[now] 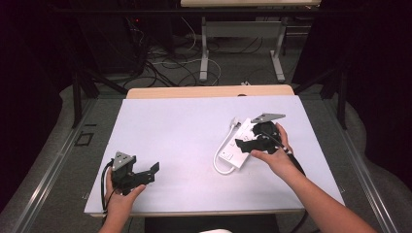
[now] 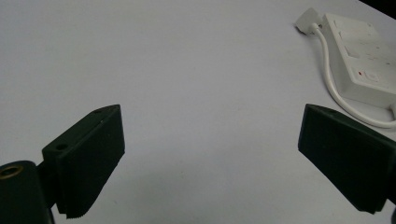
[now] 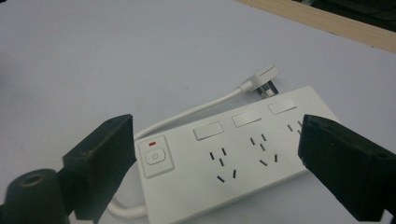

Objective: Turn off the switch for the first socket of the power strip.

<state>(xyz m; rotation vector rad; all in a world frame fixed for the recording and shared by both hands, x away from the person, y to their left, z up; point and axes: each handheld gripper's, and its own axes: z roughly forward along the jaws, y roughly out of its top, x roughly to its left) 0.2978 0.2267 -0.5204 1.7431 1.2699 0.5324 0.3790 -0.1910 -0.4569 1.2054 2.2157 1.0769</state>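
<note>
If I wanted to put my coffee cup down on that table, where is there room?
The broad bare stretch of the table between the left gripper and the power strip is free, as is the far left corner. It is crowded on the right, where the right gripper hovers over the strip and its looped cord.

White power strip (image 3: 233,158), black hand-held gripper (image 3: 215,158), pale table (image 1: 184,126)

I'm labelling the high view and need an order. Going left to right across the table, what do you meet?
left gripper → bare white tabletop → looped white cable → white power strip → right gripper, open above the strip.
</note>
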